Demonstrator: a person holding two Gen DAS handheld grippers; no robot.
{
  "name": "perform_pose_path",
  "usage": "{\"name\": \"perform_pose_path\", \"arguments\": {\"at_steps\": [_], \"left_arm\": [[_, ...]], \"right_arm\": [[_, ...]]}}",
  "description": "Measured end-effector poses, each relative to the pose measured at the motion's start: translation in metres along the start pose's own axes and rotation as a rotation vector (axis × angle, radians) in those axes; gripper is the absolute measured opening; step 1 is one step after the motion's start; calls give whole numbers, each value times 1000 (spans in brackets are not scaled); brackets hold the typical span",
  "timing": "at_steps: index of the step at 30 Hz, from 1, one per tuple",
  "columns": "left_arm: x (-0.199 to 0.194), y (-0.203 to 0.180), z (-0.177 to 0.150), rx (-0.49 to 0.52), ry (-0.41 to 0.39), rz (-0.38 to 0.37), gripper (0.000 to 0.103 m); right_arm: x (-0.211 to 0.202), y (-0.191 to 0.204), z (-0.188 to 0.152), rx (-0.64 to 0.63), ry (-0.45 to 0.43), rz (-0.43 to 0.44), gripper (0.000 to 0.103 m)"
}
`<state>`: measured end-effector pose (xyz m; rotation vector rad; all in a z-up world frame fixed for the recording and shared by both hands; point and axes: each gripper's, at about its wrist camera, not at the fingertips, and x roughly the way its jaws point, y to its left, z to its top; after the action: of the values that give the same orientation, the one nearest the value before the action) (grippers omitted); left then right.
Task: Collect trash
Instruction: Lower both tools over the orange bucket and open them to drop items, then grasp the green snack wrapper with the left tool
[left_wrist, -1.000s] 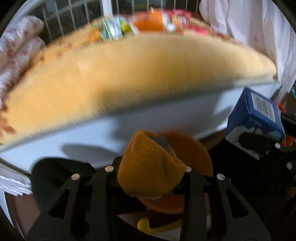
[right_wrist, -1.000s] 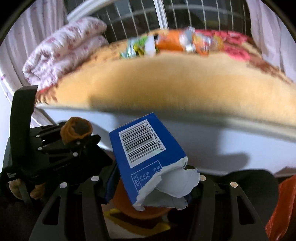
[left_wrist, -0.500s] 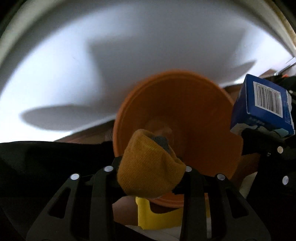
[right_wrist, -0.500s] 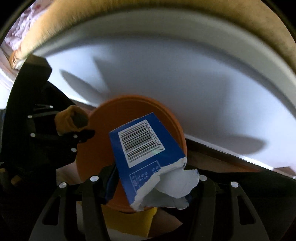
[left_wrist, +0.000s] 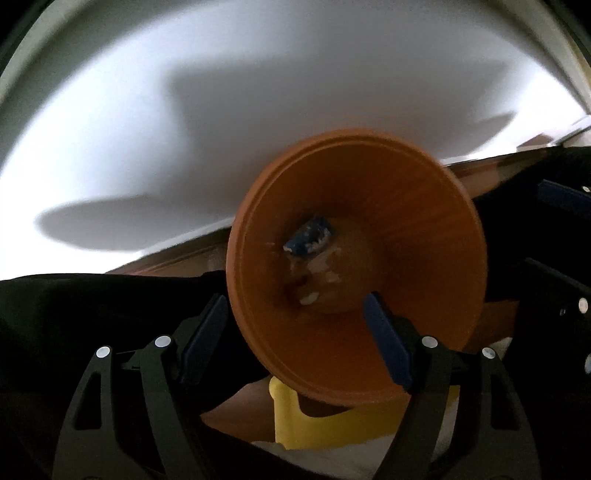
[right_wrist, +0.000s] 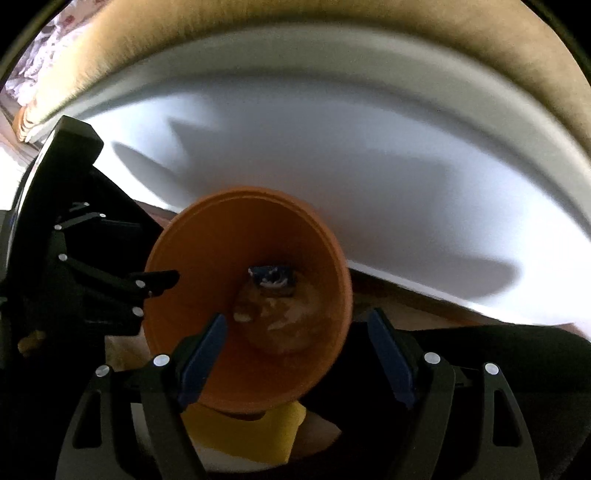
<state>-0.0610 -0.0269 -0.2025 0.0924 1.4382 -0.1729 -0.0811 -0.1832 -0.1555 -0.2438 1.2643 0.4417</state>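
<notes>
Seen from the left wrist, the left claw (left_wrist: 295, 325) points nearly straight down at the mouth of the orange bin (left_wrist: 424, 236), its blue pads (left_wrist: 386, 343) apart with nothing between them; the jaws have just been opening, and the trash they carried is gone from them. One pad sits over the bin's near-left rim and the other over its inner wall, so the claw hangs just above the near side of the opening. At the bottom of the bin lies the blue carton (left_wrist: 308, 236), torn and partly in shadow, with pale scraps near it; the rest of the bottom is too dim to make out. A white panel (left_wrist: 258, 110) rises behind the bin, and a yellow object (left_wrist: 321, 421) shows beneath the bin's near edge. From the right wrist, the right claw (right_wrist: 295, 343) also tilts steeply down over the bin (right_wrist: 192, 258), its pads (right_wrist: 201, 354) spread and empty, jaws likewise just opened. The carton (right_wrist: 271, 277) lies on the far side of the bin's floor, directly below and ahead of this claw. The left claw (right_wrist: 155, 286) reaches in over the bin's left rim. Both drops look finished, and each claw sits about equally near the bin, so the coming move is probably to lift clear and seek more trash elsewhere.
</notes>
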Motion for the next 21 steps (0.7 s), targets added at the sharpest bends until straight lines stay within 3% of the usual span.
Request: {"name": "perform_pose_path", "arguments": {"at_steps": [6,9,12,15,17,21], "left_arm": [[-76,-5,-8,55,-186,-39,75],[-124,-3,-6,77,-317,-10,75],[-168,1,6,46,-453,23,82],[-203,12,39,-15,-559,45,85],[-221,22,67,-81,-587,71,88],[-230,56,124,-245,-588,-5,89]], "right_arm": [[-50,-10,-2,-9,-93,8,81],[-66,-14,1,5,-137,44,81],[-72,-13,5,12,-166,90,81],[-76,-7,9,-7,-198,97,81],[-66,-1,10,-17,-221,90,81],[-69,-6,9,6,-255,106,84]]}}
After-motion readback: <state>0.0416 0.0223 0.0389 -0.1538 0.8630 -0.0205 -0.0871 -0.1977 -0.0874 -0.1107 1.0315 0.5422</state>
